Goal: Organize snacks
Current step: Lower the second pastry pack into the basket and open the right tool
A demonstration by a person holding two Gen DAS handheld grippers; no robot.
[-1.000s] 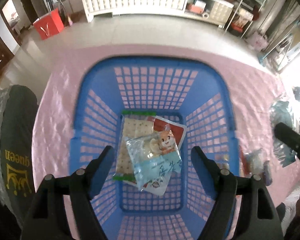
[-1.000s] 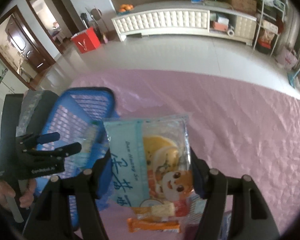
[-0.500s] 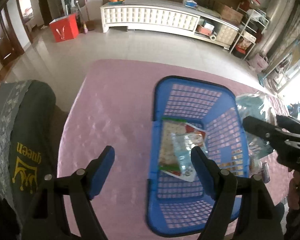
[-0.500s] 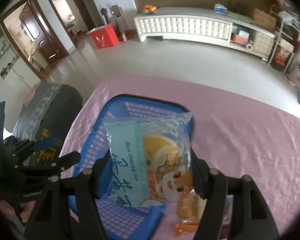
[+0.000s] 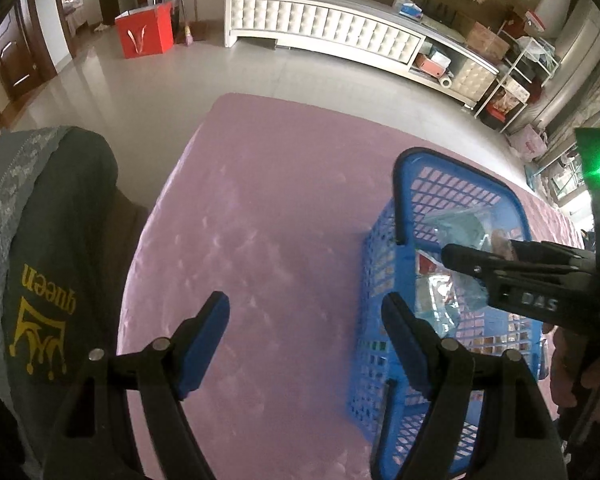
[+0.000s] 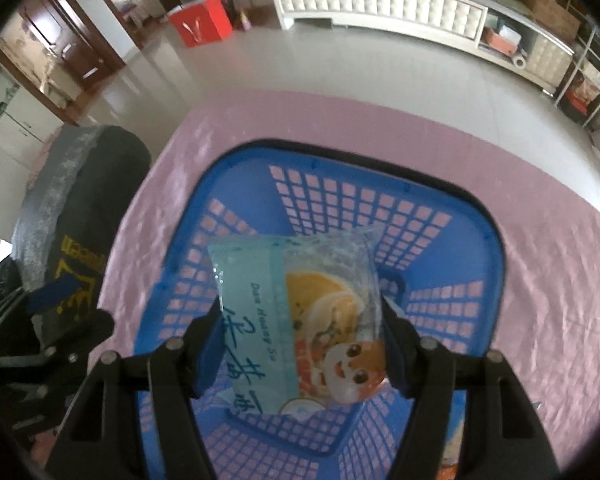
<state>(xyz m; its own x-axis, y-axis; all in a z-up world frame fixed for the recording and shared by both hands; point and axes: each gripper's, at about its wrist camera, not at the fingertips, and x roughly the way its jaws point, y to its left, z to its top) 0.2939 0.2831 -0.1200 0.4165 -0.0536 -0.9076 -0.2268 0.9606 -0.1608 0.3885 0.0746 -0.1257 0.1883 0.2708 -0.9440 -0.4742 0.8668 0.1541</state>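
Right gripper clamps a pale-blue snack packet directly above the blue basket, release pending. Left gripper stands wide and empty, basket to its right. Several packets already lie inside; remaining count indeterminable.

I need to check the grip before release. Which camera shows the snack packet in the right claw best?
The right wrist view: the snack packet fills its centre, face-on, pinched in the right claw above the blue basket. The left wrist view catches only a crumpled, partly hidden side of it.
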